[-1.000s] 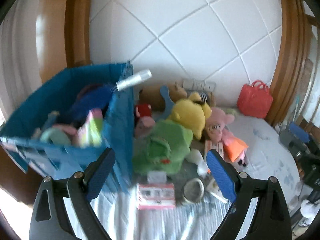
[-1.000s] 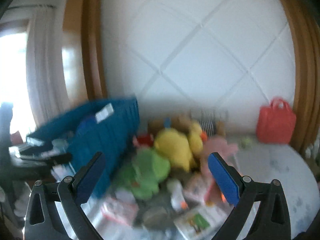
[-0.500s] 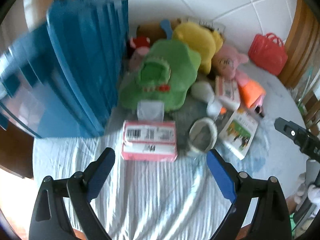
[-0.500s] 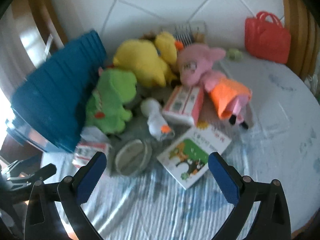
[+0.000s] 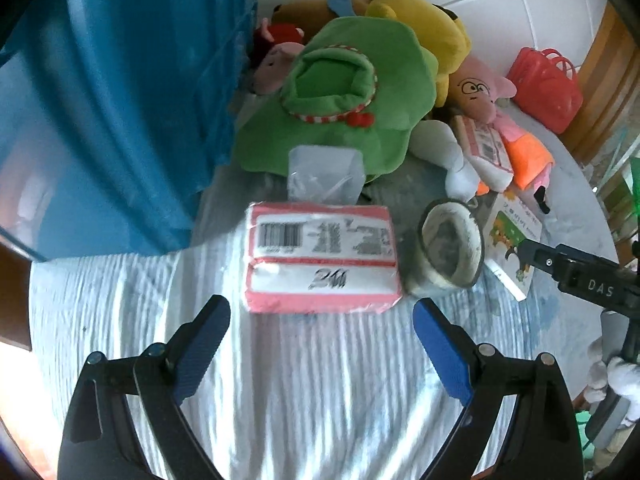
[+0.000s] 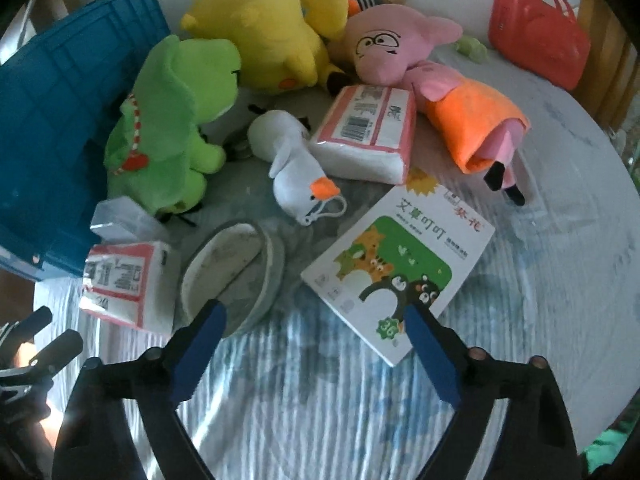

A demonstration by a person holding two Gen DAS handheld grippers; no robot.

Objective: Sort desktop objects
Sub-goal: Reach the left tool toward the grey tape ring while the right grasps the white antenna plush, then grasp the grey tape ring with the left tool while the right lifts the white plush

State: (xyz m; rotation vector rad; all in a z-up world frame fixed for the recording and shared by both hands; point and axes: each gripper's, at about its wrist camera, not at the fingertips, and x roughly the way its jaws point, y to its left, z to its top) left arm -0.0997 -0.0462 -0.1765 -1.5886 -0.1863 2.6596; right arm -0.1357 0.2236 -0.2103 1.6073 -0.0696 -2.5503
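Hovering with jaws apart and empty: left gripper (image 5: 322, 316) just short of a pink-and-white wrapped tissue pack (image 5: 322, 258) lying on the pale striped cloth (image 5: 304, 392). Spreading wide, also empty: right gripper (image 6: 316, 322) above a round grey dish (image 6: 234, 272) and a white illustrated booklet (image 6: 400, 268). Lying beyond, a white snowman plush (image 6: 292, 164) and a second pink tissue pack (image 6: 368, 130). Crowding further back, green frog plush (image 5: 344, 92), yellow plush (image 6: 272, 28), pink pig plush (image 6: 400, 52), beside a blue plastic crate (image 5: 120, 92). Sitting farthest, a red toy handbag (image 6: 538, 44).
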